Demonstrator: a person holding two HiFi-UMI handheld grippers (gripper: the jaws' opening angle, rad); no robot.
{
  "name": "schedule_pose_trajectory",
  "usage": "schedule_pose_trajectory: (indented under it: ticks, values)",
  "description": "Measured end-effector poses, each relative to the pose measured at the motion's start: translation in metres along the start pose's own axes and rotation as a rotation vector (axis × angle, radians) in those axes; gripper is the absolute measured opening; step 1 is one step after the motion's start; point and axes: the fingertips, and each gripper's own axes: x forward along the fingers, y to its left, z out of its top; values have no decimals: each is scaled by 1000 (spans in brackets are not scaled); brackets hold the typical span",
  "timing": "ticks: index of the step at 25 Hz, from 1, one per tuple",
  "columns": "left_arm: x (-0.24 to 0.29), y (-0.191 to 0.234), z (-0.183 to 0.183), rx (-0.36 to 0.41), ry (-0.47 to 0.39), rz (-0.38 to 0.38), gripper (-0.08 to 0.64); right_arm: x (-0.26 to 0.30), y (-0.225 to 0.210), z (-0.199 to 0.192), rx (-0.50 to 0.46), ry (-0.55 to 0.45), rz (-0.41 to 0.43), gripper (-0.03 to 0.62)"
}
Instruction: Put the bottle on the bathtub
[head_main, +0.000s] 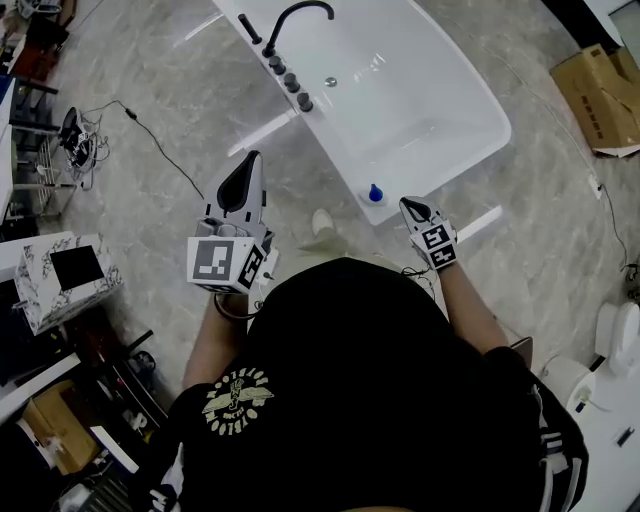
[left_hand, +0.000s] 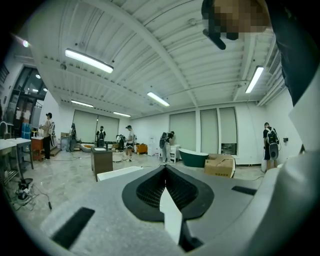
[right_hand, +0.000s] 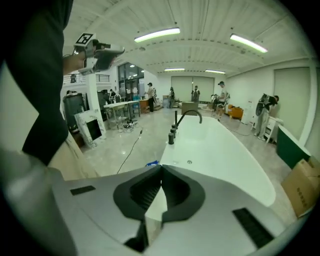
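Head view, looking steeply down: a small bottle (head_main: 375, 193) with a blue top stands on the rim at the near end of the white bathtub (head_main: 440, 110), toward that end's left corner. The right gripper (head_main: 406, 204) hangs just beside the bottle, off the tub's near edge and clear of it, its jaws closed on nothing. The left gripper (head_main: 251, 158) is held over the marble-patterned floor (head_main: 150, 90) to the left of the tub, well apart from the bottle; the left gripper view shows its jaws closed and empty too. A black curved faucet (head_main: 295, 15) and a row of dark knobs (head_main: 290, 82) sit along the tub's left rim. A cardboard box (head_main: 600, 100) lies on the floor to the right.
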Motion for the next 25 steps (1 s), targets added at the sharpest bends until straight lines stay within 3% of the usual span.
schedule_pose_trajectory:
  ticks: [3,10,18,25]
  values:
    - [3,-18,3,-5,-18,-15,8,-35,-5,30,57,-113,-19,11]
    - [-3,-64,11,-7,-44,-45,8,-118,0,109,34,-348,-21,9]
    - [-19,-121,23,-68,-86,-93,8,-214,-13,157,48,-487,-65,9]
    - [-33,-151,34,-37,-71,-126,8,-294,-21,197,41,-580,-156,9]
